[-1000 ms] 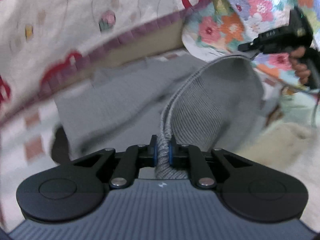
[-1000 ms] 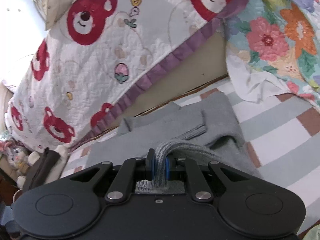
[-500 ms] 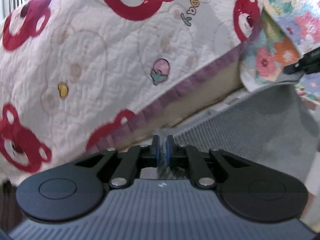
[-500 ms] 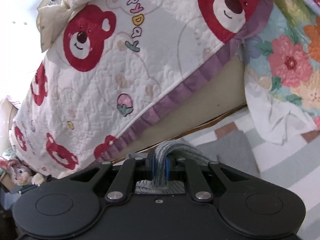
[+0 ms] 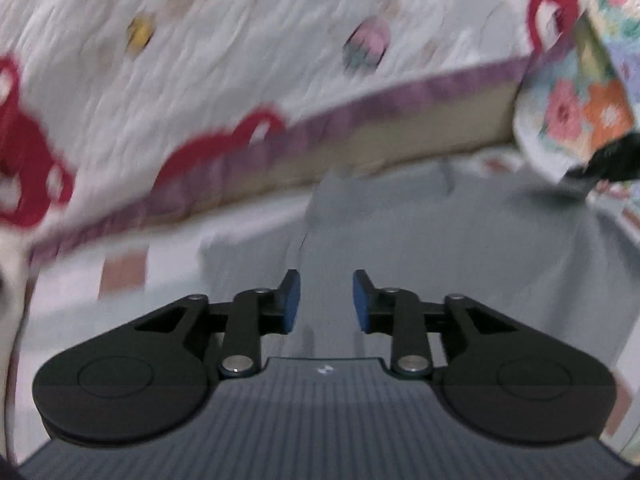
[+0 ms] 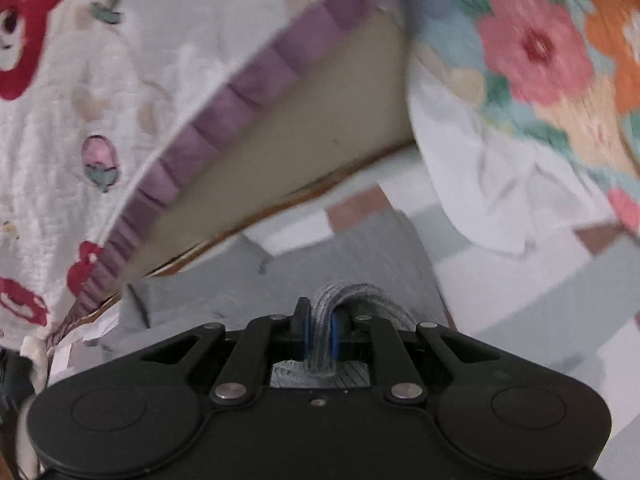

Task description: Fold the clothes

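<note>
A grey knit sweater [image 5: 460, 240] lies spread on a striped mat in front of a bed. My left gripper [image 5: 326, 300] is open and empty, low over the sweater's near part. The right gripper shows in the left wrist view as a black shape [image 5: 612, 160] at the sweater's far right edge. In the right wrist view my right gripper [image 6: 320, 336] is shut on a bunched ribbed edge of the grey sweater [image 6: 352, 296], and the rest of the sweater [image 6: 224, 280] lies beyond it on the mat.
A white quilt with red bears [image 5: 200, 60] hangs over the bed edge behind the sweater. A floral blanket [image 6: 540, 60] with a white cloth [image 6: 480, 184] beneath it lies at the right. The striped mat [image 6: 540, 280] extends to the right.
My left gripper has opened and let go of the sweater, which now lies flat. The right gripper has come down toward the mat, still holding its edge.
</note>
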Demonstrator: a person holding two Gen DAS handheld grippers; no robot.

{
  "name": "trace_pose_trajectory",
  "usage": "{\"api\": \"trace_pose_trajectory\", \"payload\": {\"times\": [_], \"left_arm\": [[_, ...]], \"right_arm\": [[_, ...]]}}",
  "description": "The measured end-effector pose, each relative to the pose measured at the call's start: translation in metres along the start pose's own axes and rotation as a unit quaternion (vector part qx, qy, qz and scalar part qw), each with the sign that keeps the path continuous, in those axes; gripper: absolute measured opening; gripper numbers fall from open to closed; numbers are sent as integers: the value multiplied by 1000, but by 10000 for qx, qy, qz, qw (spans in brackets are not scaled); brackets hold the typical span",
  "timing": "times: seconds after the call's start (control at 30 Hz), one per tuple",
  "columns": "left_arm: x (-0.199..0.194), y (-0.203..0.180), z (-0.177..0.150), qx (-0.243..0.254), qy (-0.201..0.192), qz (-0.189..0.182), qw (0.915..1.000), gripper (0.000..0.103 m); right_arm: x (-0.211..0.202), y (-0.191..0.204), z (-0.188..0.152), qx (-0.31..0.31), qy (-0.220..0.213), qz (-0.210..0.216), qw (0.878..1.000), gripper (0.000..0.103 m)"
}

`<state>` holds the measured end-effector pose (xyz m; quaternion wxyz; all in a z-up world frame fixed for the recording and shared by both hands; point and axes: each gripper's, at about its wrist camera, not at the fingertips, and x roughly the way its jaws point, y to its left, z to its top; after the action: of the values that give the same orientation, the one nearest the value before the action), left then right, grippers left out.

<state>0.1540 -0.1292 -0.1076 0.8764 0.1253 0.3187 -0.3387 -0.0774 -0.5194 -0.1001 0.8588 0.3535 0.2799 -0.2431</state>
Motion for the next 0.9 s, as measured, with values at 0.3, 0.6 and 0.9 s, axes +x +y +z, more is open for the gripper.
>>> {"api": "trace_pose_trajectory", "payload": {"times": [0.3,0.6,0.9], "left_arm": [[8,46,-32,-1005,103,-327,9943,46],[40,33,-33,-1197,302,-403,9915,54],[46,22,-36,-1105,503,-557,9910,59]], "right_arm": [[-2,-5,-8,-213,8,50,9998,17],[-5,-1,-14,-678,105,-115,9976,17],[-2,-8,-18,-605,209,-152,9978,17]]}}
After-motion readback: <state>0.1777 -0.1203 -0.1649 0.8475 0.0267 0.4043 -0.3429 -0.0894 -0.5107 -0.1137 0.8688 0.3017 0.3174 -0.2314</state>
